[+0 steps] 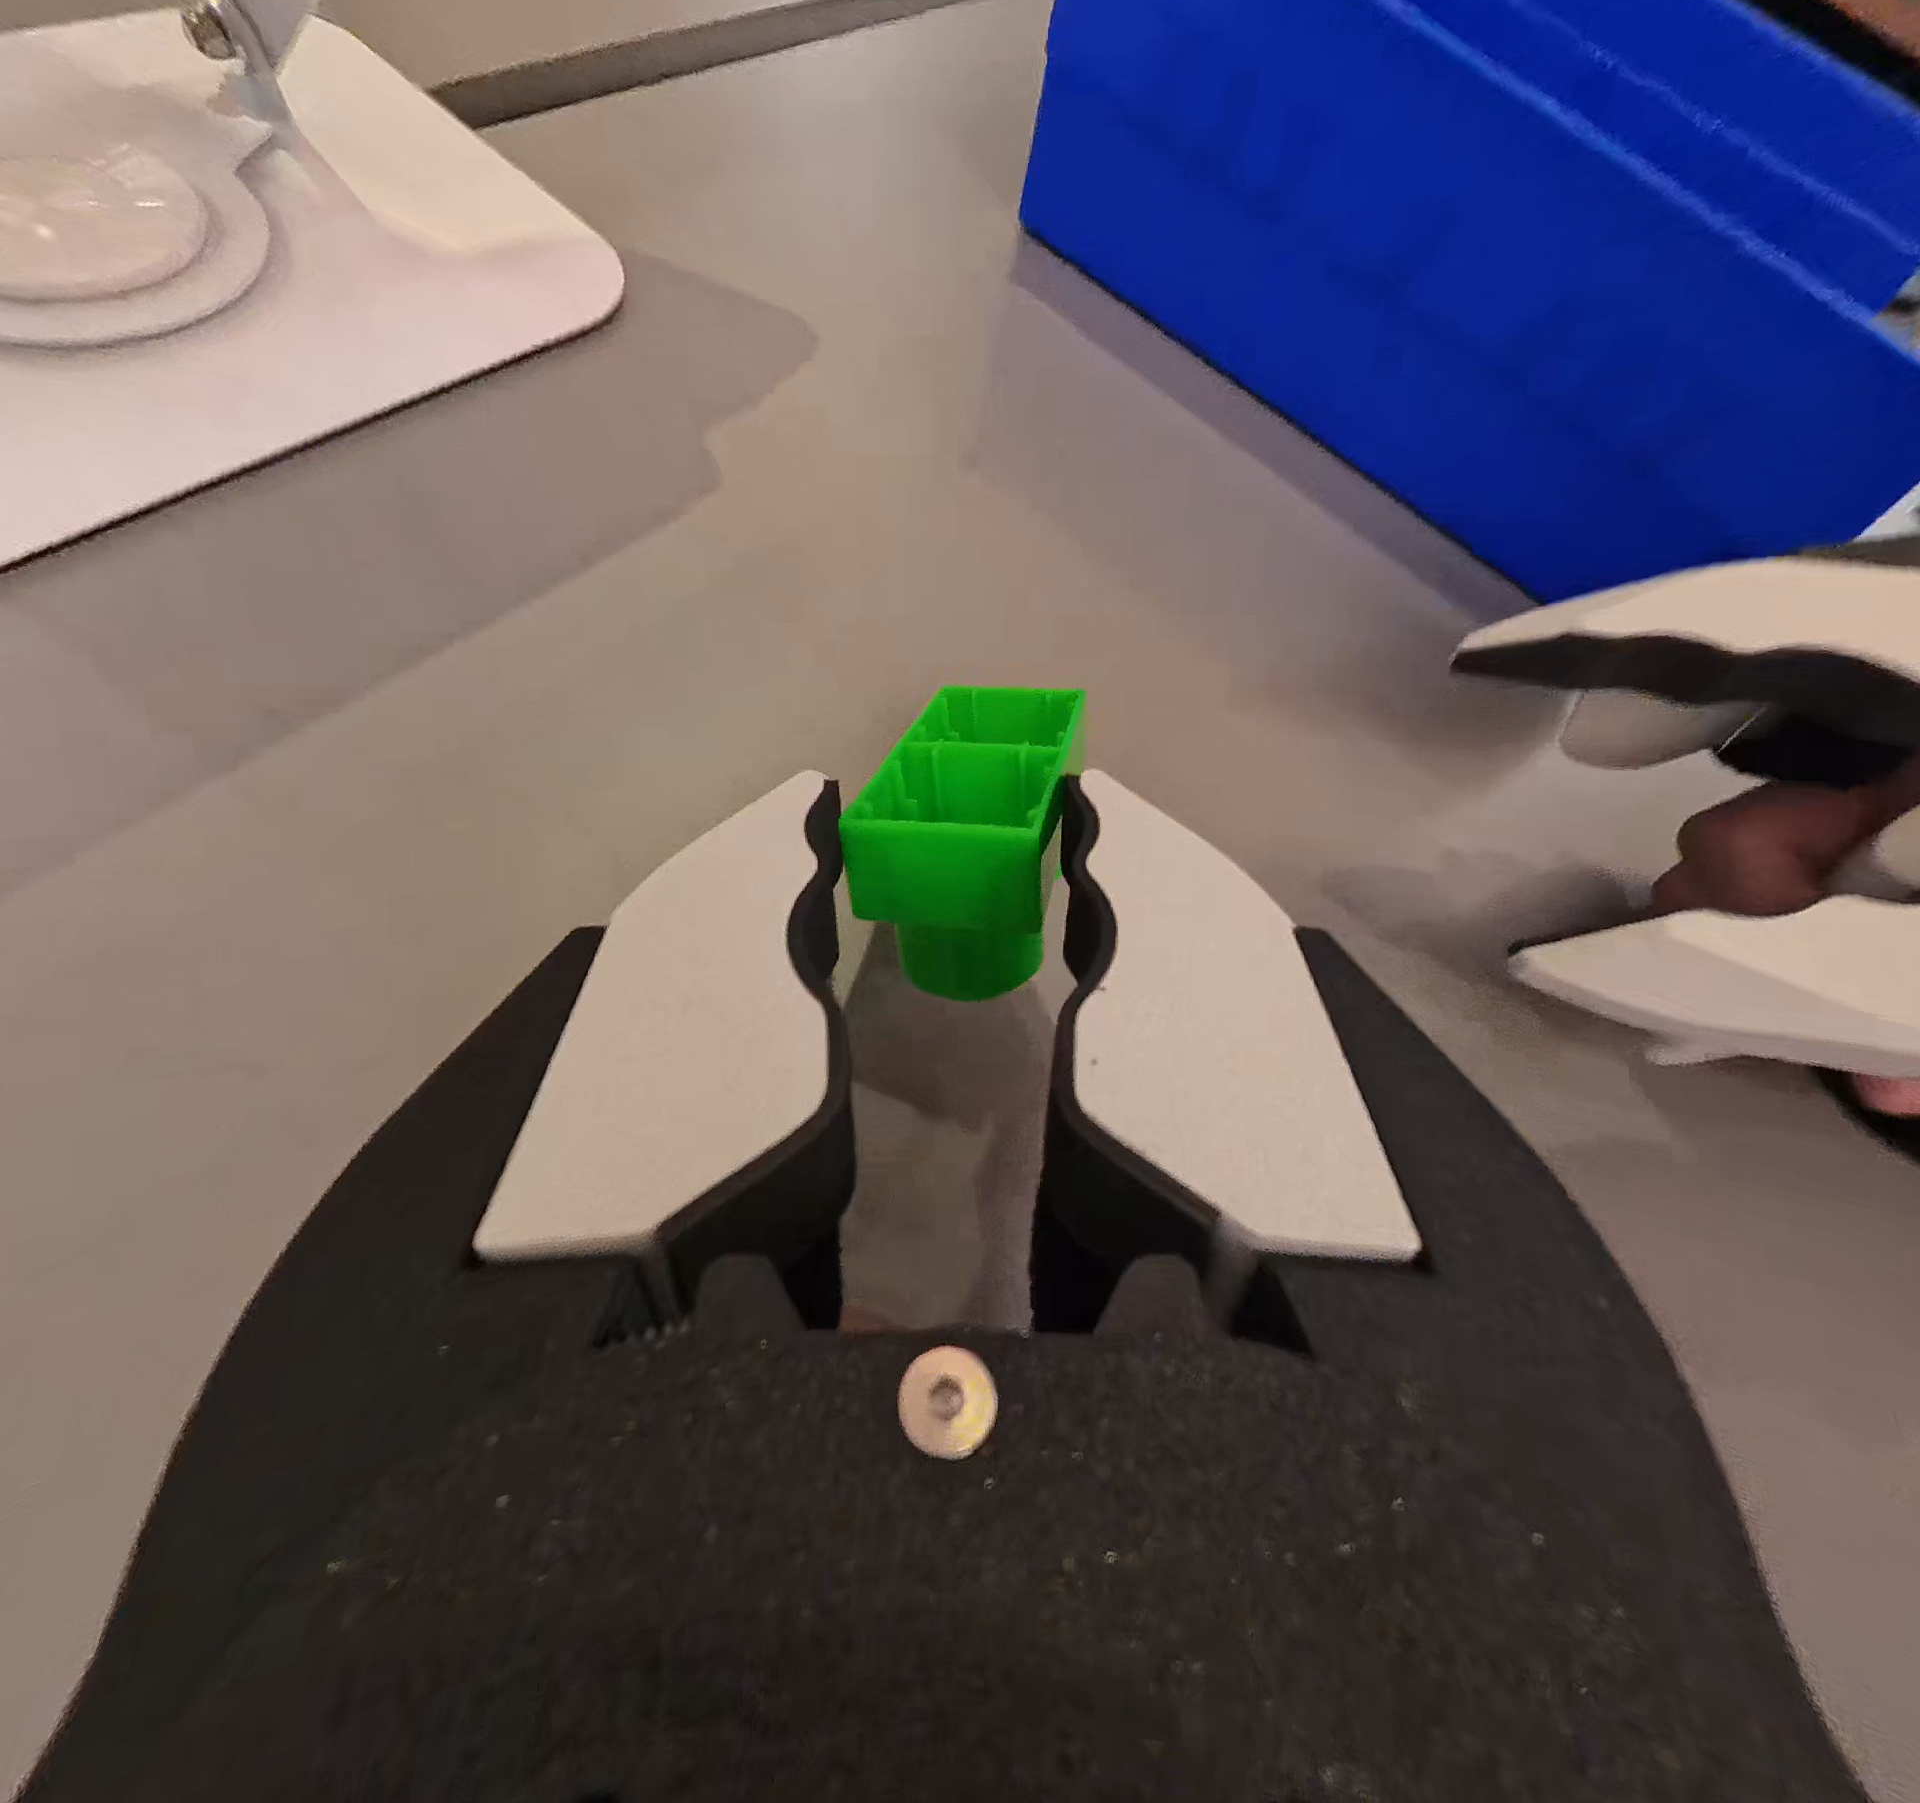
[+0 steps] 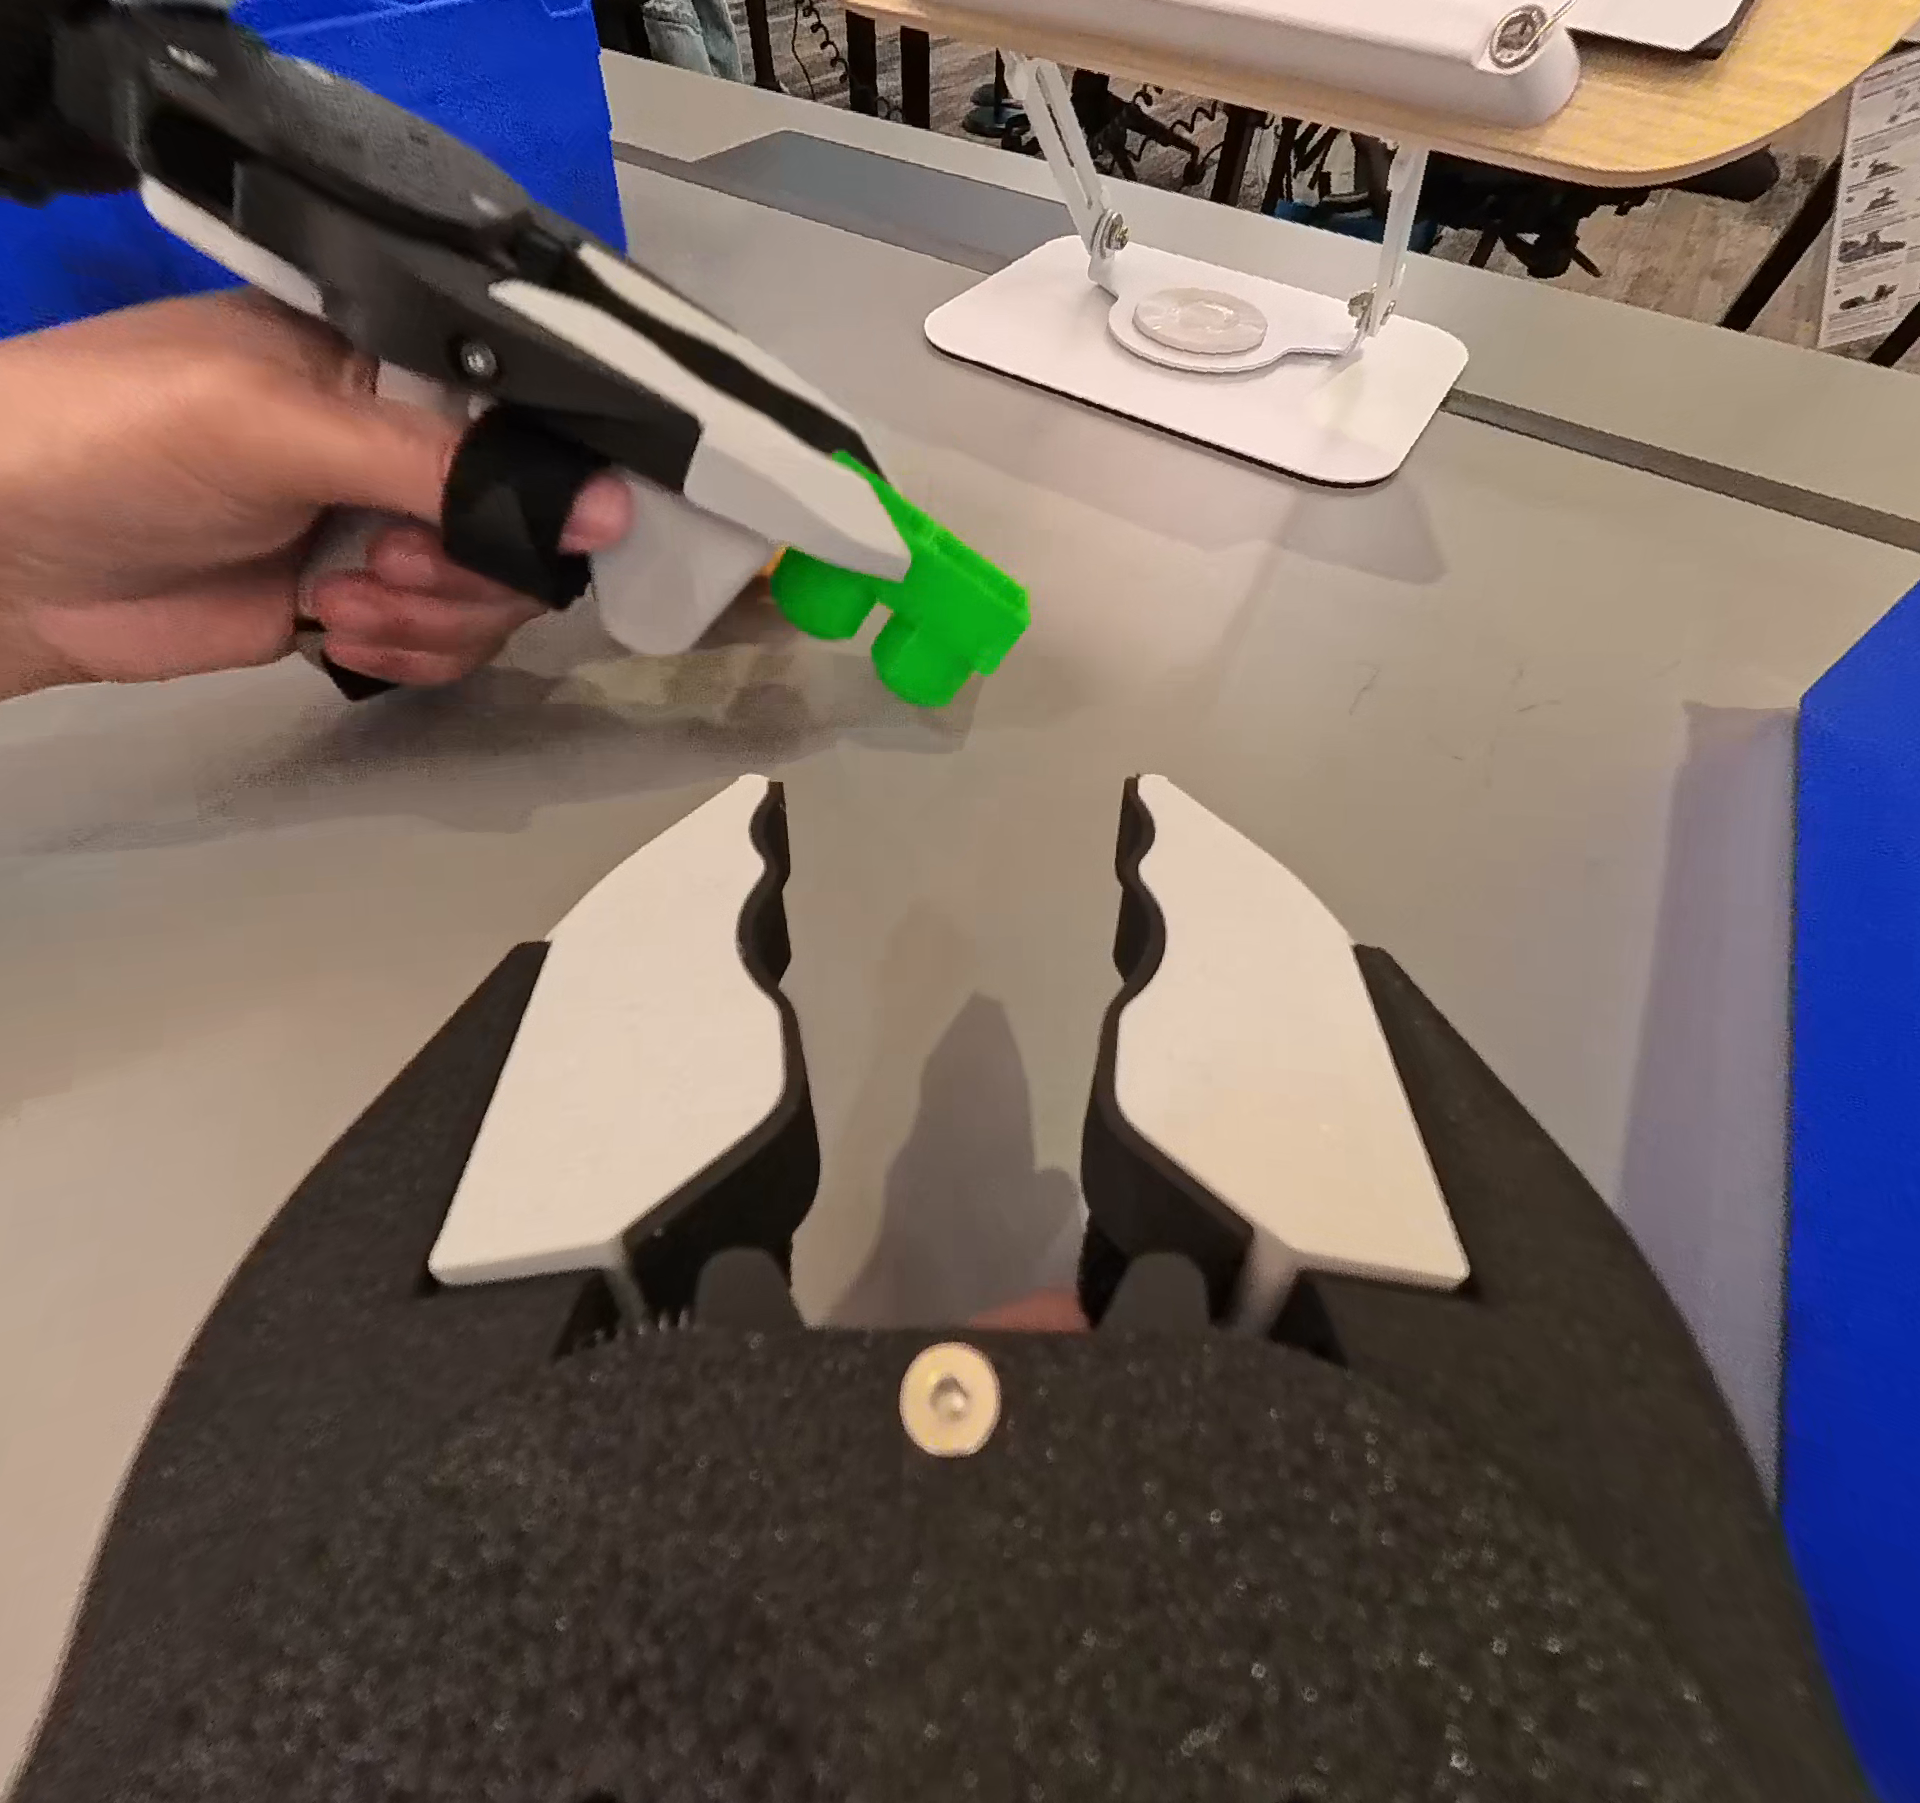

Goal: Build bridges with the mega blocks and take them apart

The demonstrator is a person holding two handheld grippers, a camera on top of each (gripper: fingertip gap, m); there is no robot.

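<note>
My left gripper (image 1: 948, 797) is shut on a green mega block (image 1: 951, 818) and holds it upside down, hollow side up and studs down, just above the grey table (image 1: 623, 714). The same block (image 2: 935, 610) shows in the right wrist view at the tip of the left gripper (image 2: 873, 527), which a hand holds at the left. My right gripper (image 2: 951, 797) is open and empty over the bare table (image 2: 1351, 714), a short way in front of the block. It also shows at the right edge of the left wrist view (image 1: 1538, 797).
A blue bin (image 1: 1455, 247) stands at the back right of the left wrist view; blue bins also show at the left (image 2: 468, 60) and right edge (image 2: 1860, 1130) of the right wrist view. A white stand base (image 2: 1195, 371) carrying a wooden board sits on the table behind.
</note>
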